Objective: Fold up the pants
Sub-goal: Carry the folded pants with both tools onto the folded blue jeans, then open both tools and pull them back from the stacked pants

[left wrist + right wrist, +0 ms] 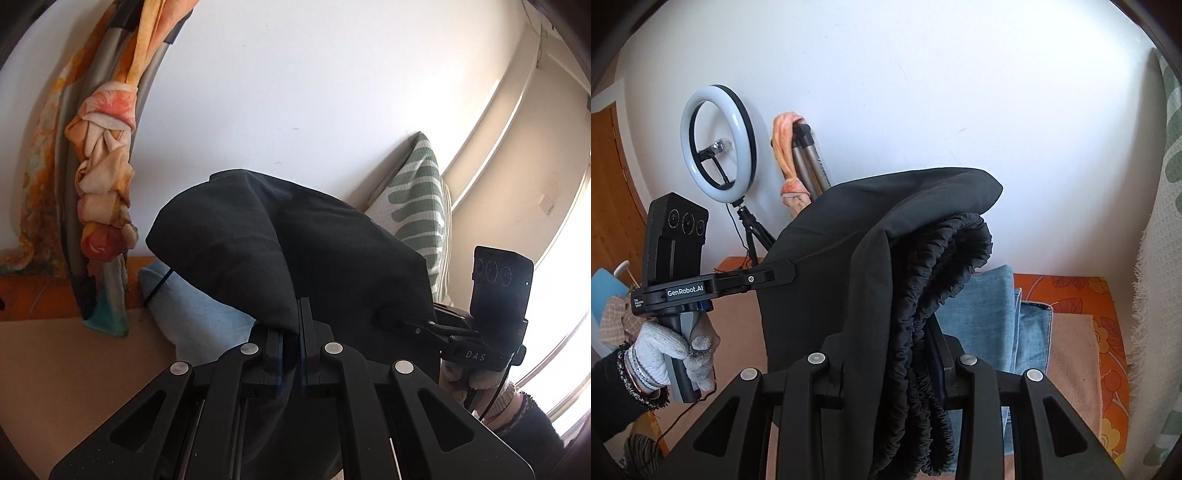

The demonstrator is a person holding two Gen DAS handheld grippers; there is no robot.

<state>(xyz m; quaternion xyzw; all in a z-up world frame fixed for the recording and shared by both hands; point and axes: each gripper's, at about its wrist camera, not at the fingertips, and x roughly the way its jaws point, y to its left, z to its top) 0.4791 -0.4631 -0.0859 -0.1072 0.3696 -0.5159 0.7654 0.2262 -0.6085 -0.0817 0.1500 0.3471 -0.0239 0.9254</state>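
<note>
The black woven-cloth pants (280, 240) look matt and smooth across the legs, while their gathered elastic waistband (934, 295) is densely ruched and rough. Both matt black plastic grippers, the left gripper (291, 343) and the right gripper (890, 354), carry shiny round metal pivot pins (332, 347), and a fuzzy grey knit glove (674, 349) covers the left hand. Behind lie soft faded blue denim jeans (993, 314), a coarse green-and-white woven pillow (421, 206) and a glossy white plastic ring light (718, 142).
</note>
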